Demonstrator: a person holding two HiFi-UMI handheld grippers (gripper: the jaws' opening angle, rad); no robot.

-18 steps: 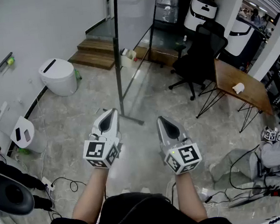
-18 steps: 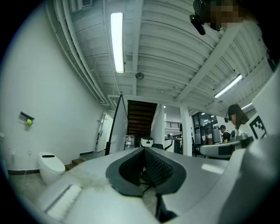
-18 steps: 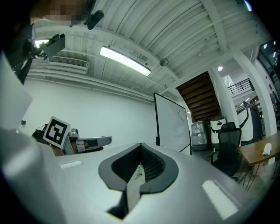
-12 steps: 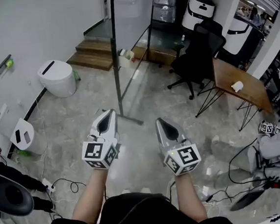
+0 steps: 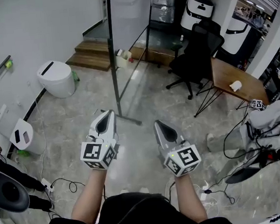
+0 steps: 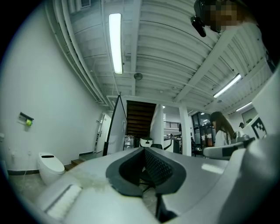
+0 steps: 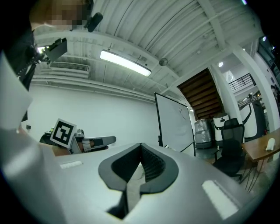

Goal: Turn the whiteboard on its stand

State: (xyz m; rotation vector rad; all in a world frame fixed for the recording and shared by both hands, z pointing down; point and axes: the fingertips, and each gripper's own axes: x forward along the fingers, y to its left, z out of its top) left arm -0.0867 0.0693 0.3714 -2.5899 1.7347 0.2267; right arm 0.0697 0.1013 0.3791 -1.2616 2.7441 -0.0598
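Whiteboard (image 5: pixel 112 62): upright on its stand, seen edge-on, on the floor ahead and well apart from both grippers.
Left gripper (image 5: pixel 107 118): jaws closed together, holding nothing.
Right gripper (image 5: pixel 161 127): jaws closed together, holding nothing.
Risk: closed jaws can only push; a hard shove may tip the board toward the office chair (image 5: pixel 196 54).
Containers: white lidded unit (image 5: pixel 57 77) by the wall, lid down, contents hidden.

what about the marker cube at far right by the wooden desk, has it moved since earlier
Yes. The marker cube has moved up the head view, from well below the wooden desk to beside its near corner.
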